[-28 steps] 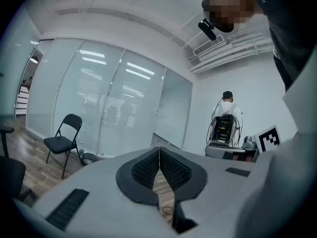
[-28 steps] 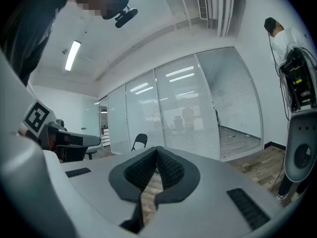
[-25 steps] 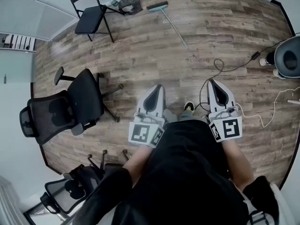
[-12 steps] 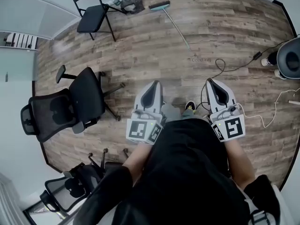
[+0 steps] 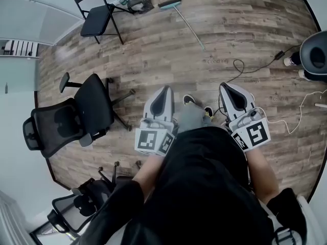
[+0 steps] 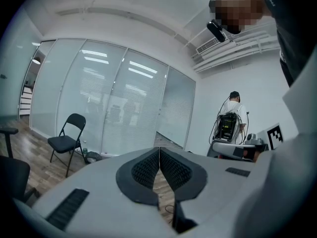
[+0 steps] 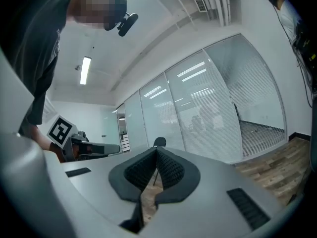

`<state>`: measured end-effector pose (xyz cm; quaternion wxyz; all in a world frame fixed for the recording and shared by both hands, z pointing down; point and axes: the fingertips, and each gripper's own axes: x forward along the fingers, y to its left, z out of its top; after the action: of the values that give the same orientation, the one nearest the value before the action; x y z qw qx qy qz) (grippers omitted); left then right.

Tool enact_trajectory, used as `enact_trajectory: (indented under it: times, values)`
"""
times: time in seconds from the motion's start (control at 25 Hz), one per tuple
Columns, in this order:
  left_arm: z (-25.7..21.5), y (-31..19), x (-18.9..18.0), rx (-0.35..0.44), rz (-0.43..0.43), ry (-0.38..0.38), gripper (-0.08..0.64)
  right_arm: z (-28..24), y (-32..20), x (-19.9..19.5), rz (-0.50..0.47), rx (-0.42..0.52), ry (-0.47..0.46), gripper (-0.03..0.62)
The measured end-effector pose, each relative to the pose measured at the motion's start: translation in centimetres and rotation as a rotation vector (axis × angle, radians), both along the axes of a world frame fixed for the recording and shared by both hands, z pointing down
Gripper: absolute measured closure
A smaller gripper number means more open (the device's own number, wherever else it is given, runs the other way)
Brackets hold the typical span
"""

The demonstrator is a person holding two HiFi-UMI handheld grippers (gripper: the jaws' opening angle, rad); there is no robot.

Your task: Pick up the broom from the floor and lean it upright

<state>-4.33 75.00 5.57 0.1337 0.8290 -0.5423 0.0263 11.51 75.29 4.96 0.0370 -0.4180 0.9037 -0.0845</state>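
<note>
- Left tool [image 5: 164, 91]: white shell with dark ribbed pads. The pads are pressed together at the tips with nothing between them. It is held at 11 o'clock from the person's body.
- Right tool [image 5: 226, 88]: same build, jaws likewise closed on nothing. It is held at 1 o'clock.
- Shoes [image 5: 190, 100]: dark, between the two tools.
- Floor [image 5: 245, 24]: wood-look planks in mixed brown and grey, matt.
- Cable [image 5: 244, 68]: thin, black, looped, lying at 1 o'clock between the person and the broom.
- Office chair [image 5: 76, 114]: black mesh back on a castor base, at 9 o'clock.
- Folding chair [image 5: 97, 14]: black metal frame, at 11 o'clock, near the glass wall.
- Broom [image 5: 189, 27]: lies flat on the floor at 12 o'clock, well apart from both tools.
  - Its teal head is at the far end, just beside a dark bundle [image 5: 140, 3]. The thin pale handle runs back toward 5 o'clock.
  - Likely handling: light, with a stiff shaft that is smooth, round and prone to rolling in the pads. The head end is probably heavier.
  - Suggested hold: the bare handle, one tool near the free tip and the other nearer the head.
</note>
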Motion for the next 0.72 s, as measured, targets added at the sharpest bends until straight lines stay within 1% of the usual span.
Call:
enact_trajectory:
  times: [0.16,0.4,0.56,0.72]
  values:
    - [0.0,-0.6,0.5,-0.015,0.018,-0.001,0.538,0.2,-0.7,-0.2,0.009,-0.026,-0.012,0.577]
    - [0.5,-3.4,0.6,-0.055,0.04,0.003,0.538,0.8,-3.8,-0.3,0.03,-0.074,-0.045,0.577]
    - [1.1,-6.3,0.0,-0.069,0.052,0.009,0.538,1.2,-6.7,-1.4,0.024,-0.069,-0.035,0.577]
    - [1.3,-9.9,-1.3,-0.056,0.061,0.026,0.538,1.6,-10.1,-2.9,0.023,-0.07,-0.027,0.577]
